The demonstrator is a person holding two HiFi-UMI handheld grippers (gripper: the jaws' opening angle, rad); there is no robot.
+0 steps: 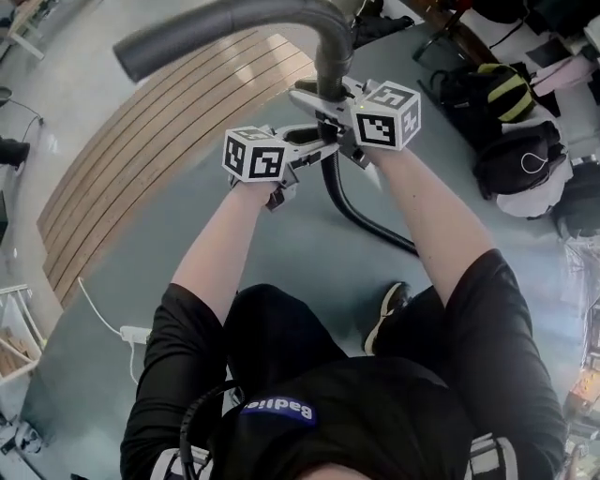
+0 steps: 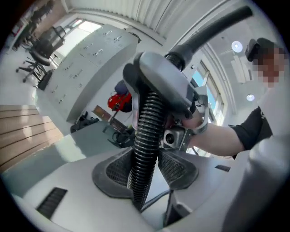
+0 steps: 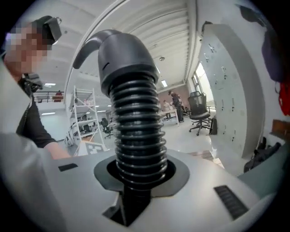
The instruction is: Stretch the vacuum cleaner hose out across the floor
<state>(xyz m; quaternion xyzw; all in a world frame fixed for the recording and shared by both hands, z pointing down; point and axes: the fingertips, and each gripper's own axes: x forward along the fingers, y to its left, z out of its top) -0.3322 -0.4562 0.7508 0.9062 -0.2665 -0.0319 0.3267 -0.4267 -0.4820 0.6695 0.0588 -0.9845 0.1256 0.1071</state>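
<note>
The black ribbed vacuum hose (image 1: 352, 211) runs from the floor up into a grey curved handle and wand (image 1: 216, 28), held in front of me. My left gripper (image 1: 323, 150) is shut on the hose just below the handle, and my right gripper (image 1: 323, 98) is shut on it slightly higher, at the grey cuff. In the left gripper view the hose (image 2: 145, 140) passes between the jaws (image 2: 145, 167) up to the grey handle (image 2: 163, 81), with the right gripper (image 2: 179, 136) behind it. In the right gripper view the hose (image 3: 136, 136) stands between the jaws (image 3: 138, 174) under the grey cuff (image 3: 124, 54).
A slatted wooden platform (image 1: 159, 122) lies on the floor at the left. Black bags (image 1: 487, 94) and a helmet-like object sit at the right. A white power strip (image 1: 134, 333) lies near my left side. Grey cabinets (image 2: 90, 68) and an office chair (image 3: 199, 108) stand further off.
</note>
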